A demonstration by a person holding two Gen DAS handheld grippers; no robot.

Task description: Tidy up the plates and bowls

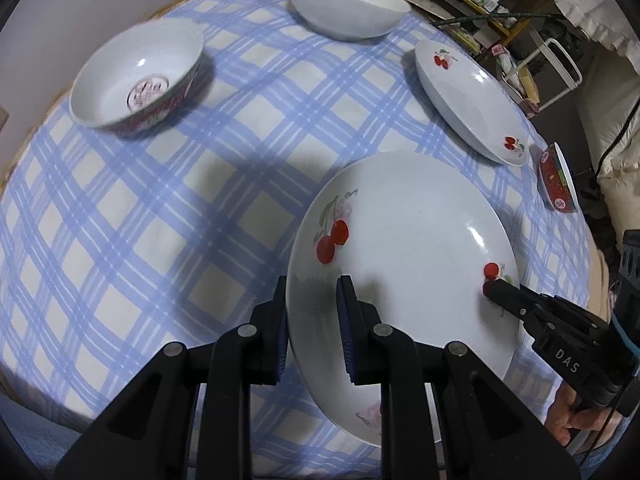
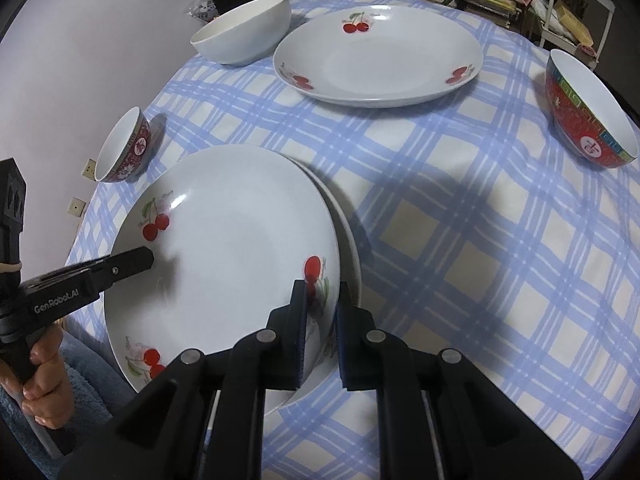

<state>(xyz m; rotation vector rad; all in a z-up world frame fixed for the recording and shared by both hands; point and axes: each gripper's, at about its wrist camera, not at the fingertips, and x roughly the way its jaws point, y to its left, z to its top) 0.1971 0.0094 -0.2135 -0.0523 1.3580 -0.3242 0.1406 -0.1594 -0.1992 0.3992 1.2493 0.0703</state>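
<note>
A white plate with red cherries [image 1: 408, 248] is held at two sides of its rim. My left gripper [image 1: 312, 284] is shut on its near left rim, one finger above and one under. My right gripper [image 2: 320, 288] is shut on the right rim of the same plate [image 2: 232, 264], beside a cherry print. Under it lies a second white plate [image 2: 349, 236], with only its right edge showing. Each wrist view also shows the other tool: the right gripper [image 1: 494, 290] and the left gripper [image 2: 146, 258].
On the blue checked tablecloth [image 2: 460, 240] stand a third cherry plate [image 2: 380, 56], a plain white bowl [image 2: 244, 28], a red patterned bowl [image 2: 588, 112] and a pink-patterned bowl [image 1: 136, 80]. Shelves with books and clutter stand beyond the table. A hand [image 2: 44, 396] holds the left tool.
</note>
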